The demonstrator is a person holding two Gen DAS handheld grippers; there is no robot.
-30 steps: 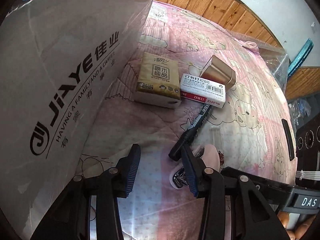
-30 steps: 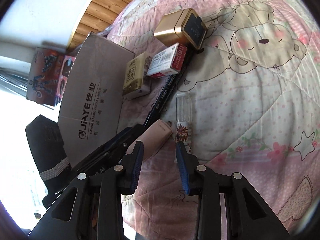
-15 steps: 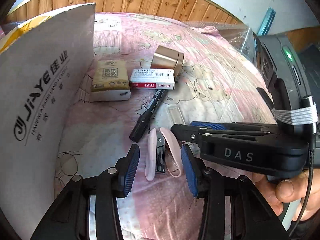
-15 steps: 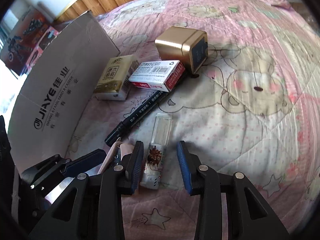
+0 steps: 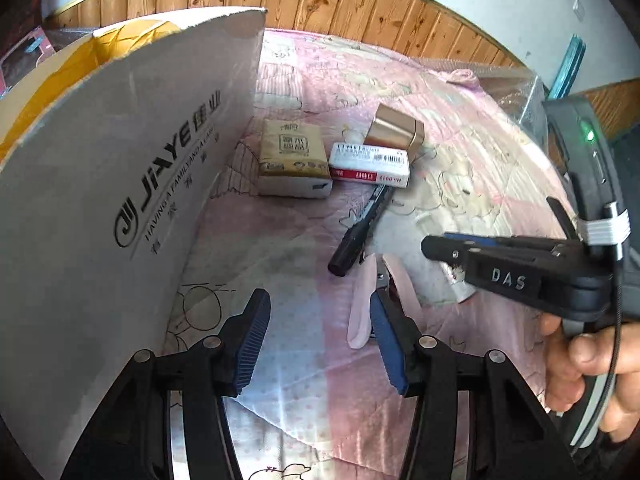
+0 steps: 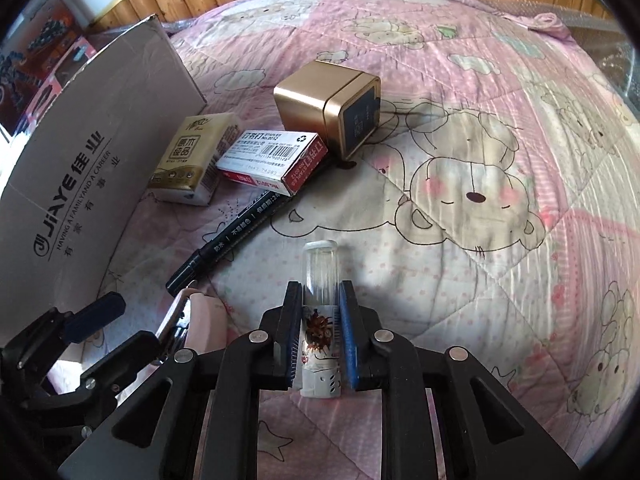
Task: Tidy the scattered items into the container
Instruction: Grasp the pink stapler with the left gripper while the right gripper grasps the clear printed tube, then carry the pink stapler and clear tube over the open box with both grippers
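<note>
Both right fingers (image 6: 293,340) pinch the small bottle (image 6: 321,312); left fingers (image 5: 253,336) spread, empty.

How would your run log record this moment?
right gripper: shut on glue stick | left gripper: open by nail clipper | cardboard box: awaiting items

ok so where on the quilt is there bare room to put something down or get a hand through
Free: the wide stretch of quilt right of the gold tin, and the strip between the cardboard box and the black marker. Crowded: the tissue pack, staple box, tin and marker bunch together, with the pink clippers and the right gripper shut on the small bottle nearby.
</note>
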